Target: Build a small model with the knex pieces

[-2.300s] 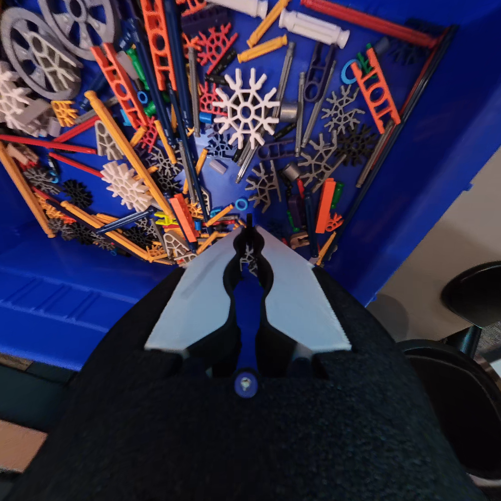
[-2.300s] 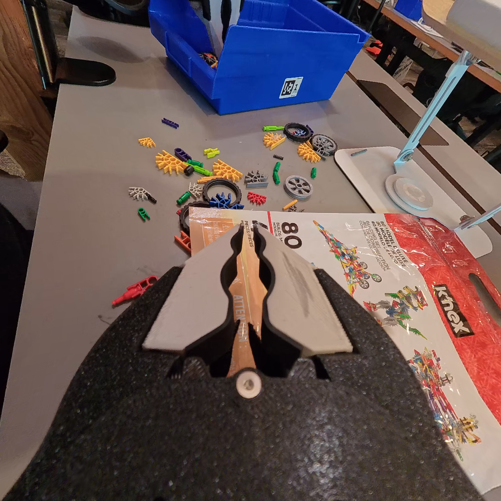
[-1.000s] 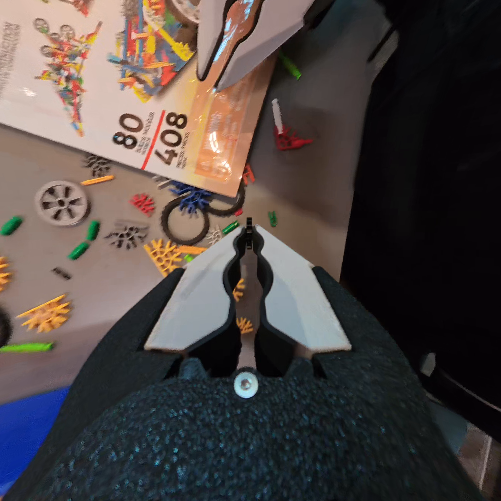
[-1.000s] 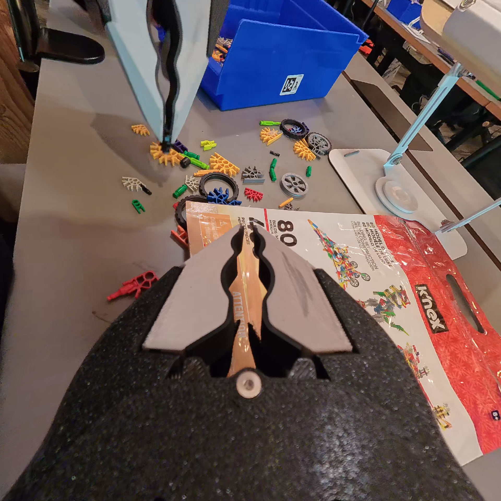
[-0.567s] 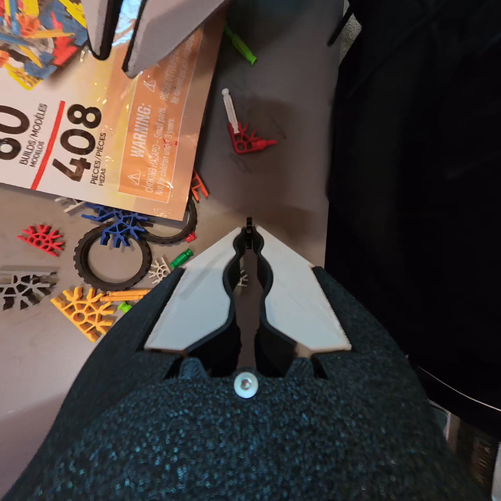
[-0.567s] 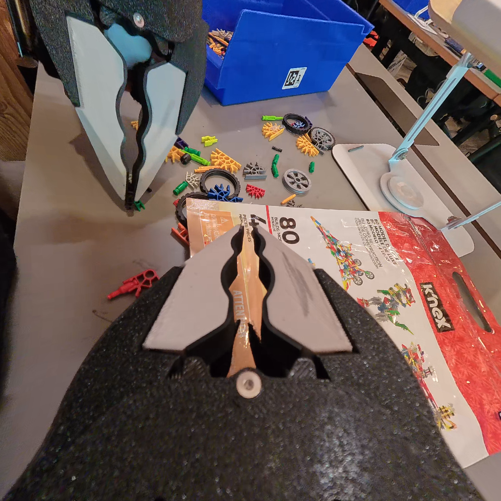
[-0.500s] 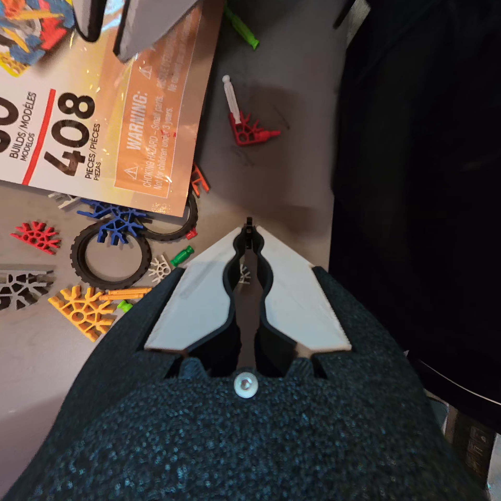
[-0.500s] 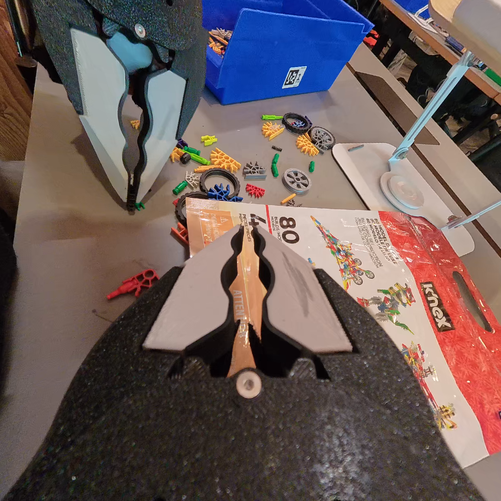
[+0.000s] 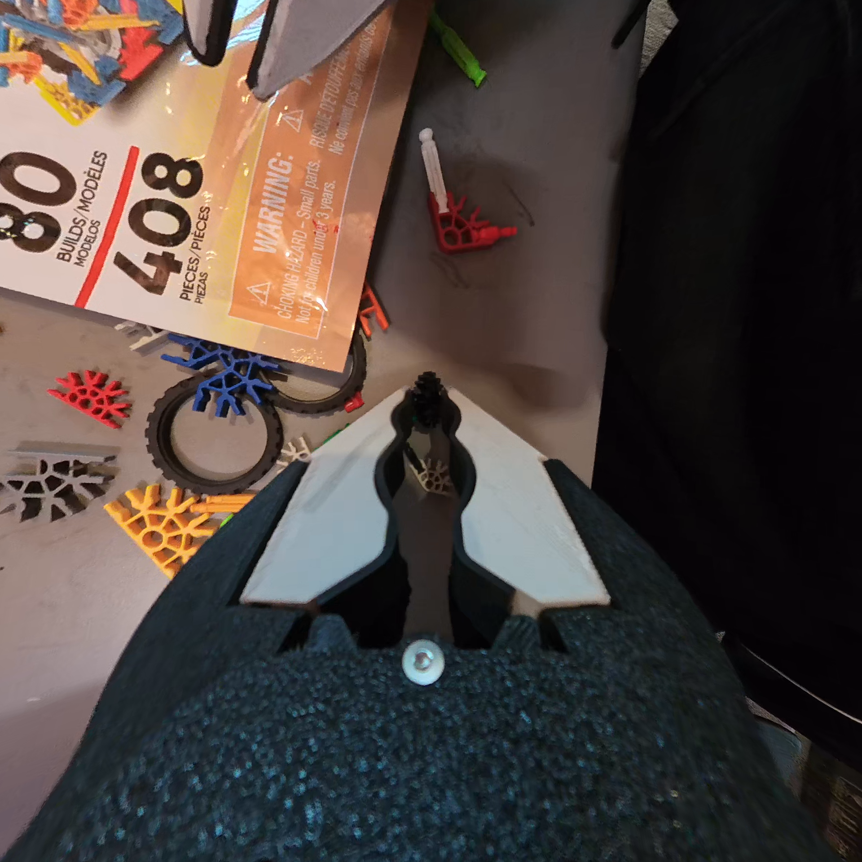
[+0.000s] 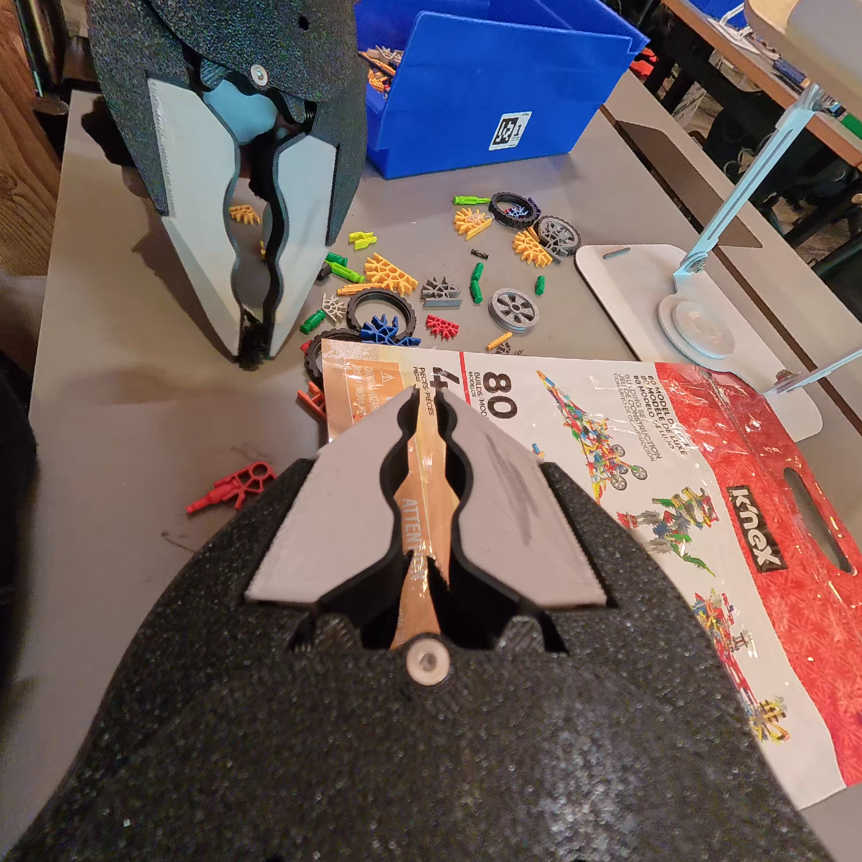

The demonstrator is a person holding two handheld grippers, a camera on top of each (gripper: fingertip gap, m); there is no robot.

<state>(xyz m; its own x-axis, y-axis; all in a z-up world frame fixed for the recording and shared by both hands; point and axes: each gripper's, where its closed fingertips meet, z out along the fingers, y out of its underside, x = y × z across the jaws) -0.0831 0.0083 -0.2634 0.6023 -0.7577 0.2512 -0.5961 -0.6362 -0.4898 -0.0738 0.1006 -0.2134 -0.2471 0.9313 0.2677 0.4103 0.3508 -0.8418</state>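
Bkgd clutter: grey table w/ loose construction-toy pcs, blue bin at the far end.
Bin has a square marker label on its front and mixed pcs inside. White base board w/ light-blue stand arm on the right. Mid-table: black tyre w/ blue snowflake connector lying on its rim, grey spoked wheel nearby, yellow fan connectors, green rods. Red corner connector w/ white rod plugged in sits apart, near the table edge.
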